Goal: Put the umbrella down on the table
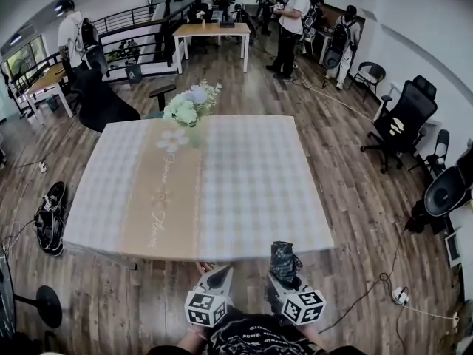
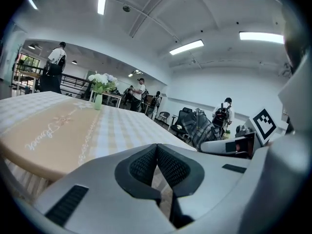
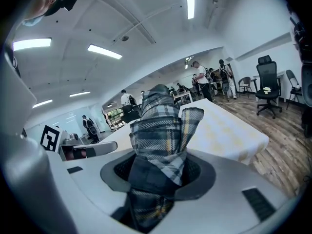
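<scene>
A folded dark plaid umbrella (image 1: 284, 260) stands up out of my right gripper (image 1: 284, 275), which is shut on it, just short of the table's near edge. In the right gripper view the umbrella (image 3: 161, 126) fills the gap between the jaws of that gripper (image 3: 158, 168) and hides what lies beyond. My left gripper (image 1: 219, 275) hangs beside it to the left, shut with nothing in it; its pads (image 2: 146, 162) meet. The square table (image 1: 244, 168) has a checked cloth and a beige runner (image 1: 162, 198).
A vase of white flowers (image 1: 189, 108) stands at the table's far edge on the runner. Black office chairs (image 1: 403, 120) are at the right, a black bag (image 1: 50, 217) on the floor at the left. People stand round a far table (image 1: 213, 29).
</scene>
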Demonstrator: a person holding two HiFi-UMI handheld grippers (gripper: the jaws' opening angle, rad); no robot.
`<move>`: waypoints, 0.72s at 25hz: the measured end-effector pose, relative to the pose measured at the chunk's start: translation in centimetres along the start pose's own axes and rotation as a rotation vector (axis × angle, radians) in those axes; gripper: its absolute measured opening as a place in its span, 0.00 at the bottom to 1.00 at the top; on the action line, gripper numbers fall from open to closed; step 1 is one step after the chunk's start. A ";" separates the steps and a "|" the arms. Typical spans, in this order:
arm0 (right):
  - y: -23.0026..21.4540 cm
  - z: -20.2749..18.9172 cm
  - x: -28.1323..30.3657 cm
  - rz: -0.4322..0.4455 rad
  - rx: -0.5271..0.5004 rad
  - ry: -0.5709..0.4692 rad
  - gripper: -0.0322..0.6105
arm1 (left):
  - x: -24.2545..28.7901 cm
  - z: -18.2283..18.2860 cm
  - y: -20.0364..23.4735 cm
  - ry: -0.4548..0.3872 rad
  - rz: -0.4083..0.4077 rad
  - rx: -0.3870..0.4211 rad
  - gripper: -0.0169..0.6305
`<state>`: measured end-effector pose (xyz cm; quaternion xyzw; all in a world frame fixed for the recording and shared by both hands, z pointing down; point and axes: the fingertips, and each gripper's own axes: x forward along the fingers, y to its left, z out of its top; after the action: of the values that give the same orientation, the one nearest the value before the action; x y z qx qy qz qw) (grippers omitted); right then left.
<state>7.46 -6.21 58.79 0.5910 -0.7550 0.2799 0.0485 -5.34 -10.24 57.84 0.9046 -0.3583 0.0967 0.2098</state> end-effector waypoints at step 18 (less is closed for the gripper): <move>-3.3 4.2 8.4 -0.004 0.030 0.023 0.36 | 6.3 4.3 6.9 0.036 0.059 -0.002 0.06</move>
<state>9.11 -15.97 59.83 0.5900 -0.7488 0.2981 0.0488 -5.37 -20.50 58.20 0.8914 -0.3812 0.1188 0.2142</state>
